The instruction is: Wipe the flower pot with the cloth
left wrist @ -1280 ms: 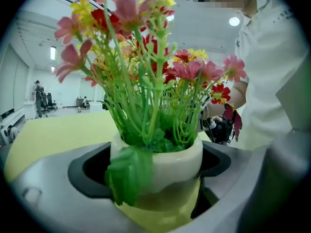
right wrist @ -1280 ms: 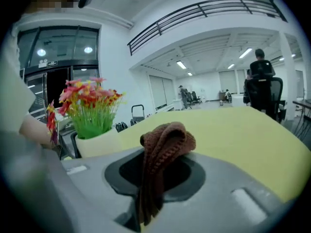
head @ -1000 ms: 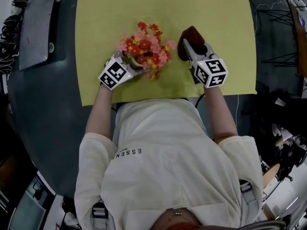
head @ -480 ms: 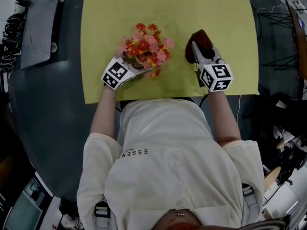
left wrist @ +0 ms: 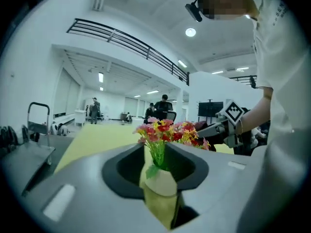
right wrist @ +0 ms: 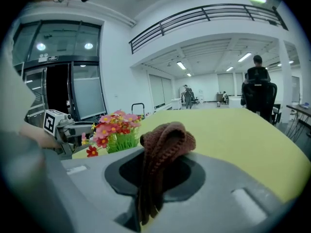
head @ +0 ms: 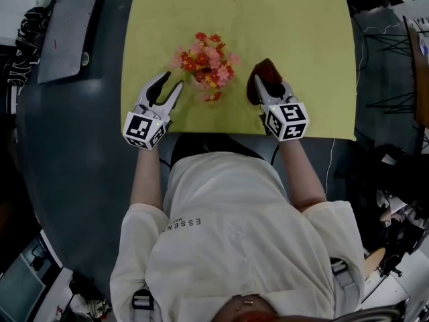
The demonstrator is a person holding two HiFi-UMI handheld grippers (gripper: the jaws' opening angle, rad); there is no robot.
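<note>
The right gripper's point(head: 263, 84) fingers are clamped on the brown knitted cloth point(right wrist: 163, 144), which bunches over their tips and hangs down through the gap. Out from those fingers, the flower pot point(left wrist: 164, 182) lies to their left and slightly ahead, near but not touching. It stands upright on the yellow mat point(head: 288, 19), its long axis vertical under the red and pink flowers point(head: 206, 60).

The left gripper's point(head: 172, 80) fingers have just been closing, with nothing between them. The pot shows only beyond their gap, to their right, clearly apart. So the pot stands between the two grippers, unheld, and the cloth hand looks the nearer. The wipe probably calls for a short sideways reach of the cloth to the pot's right wall, low beneath the blooms. With no grip on it, a hard push might tip the pot across the desk point(head: 74, 153).
</note>
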